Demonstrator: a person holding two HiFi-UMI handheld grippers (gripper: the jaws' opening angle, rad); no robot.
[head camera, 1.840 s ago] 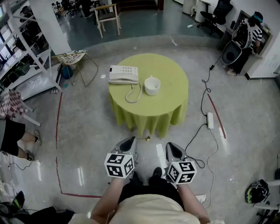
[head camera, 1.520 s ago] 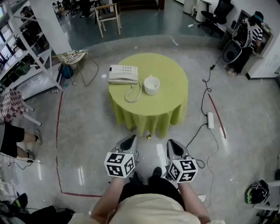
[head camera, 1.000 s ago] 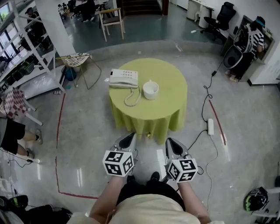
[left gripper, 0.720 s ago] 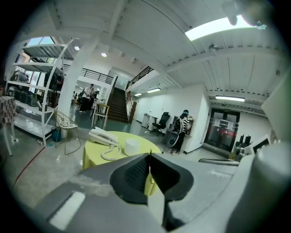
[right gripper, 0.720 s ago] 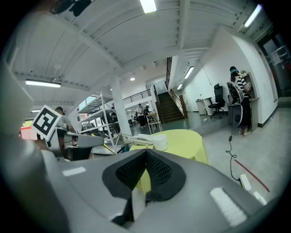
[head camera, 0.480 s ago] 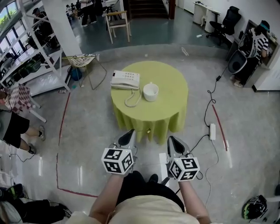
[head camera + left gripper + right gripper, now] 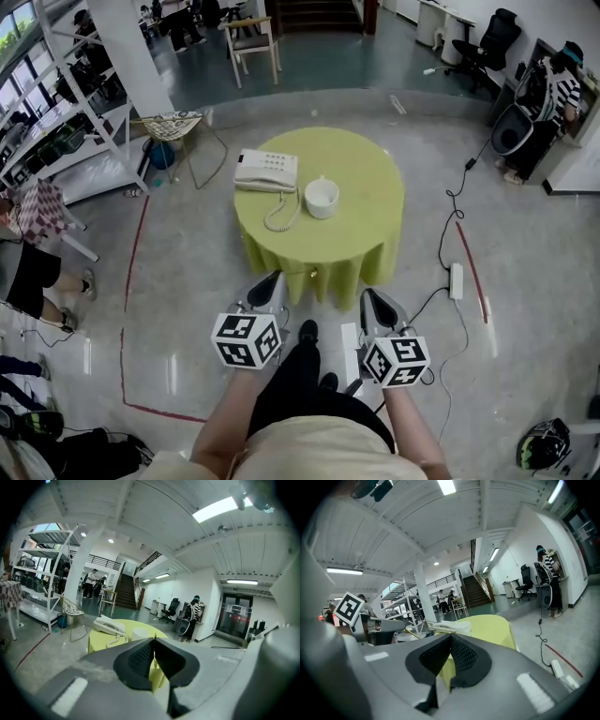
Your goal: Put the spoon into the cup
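Left hand-held gripper (image 7: 274, 278) and right hand-held gripper (image 7: 368, 296) closed, empty. White round cup (image 7: 322, 198) on round yellow-green cloth-covered counter (image 7: 370, 178). Spoon not visible; probably light, stiff, slippery: grip mid-handle.

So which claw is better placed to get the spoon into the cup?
Left, I'd say. The left claw is shut on the thin gold spoon, while the right claw is shut on nothing. Both are short of the table holding the cup.

tablecloth (image 7: 352, 230): yellow-green | cup (image 7: 322, 198): white | telephone (image 7: 265, 172): white | spoon (image 7: 154, 651): golden | floor (image 7: 187, 281): grey, red line (image 7: 132, 262)
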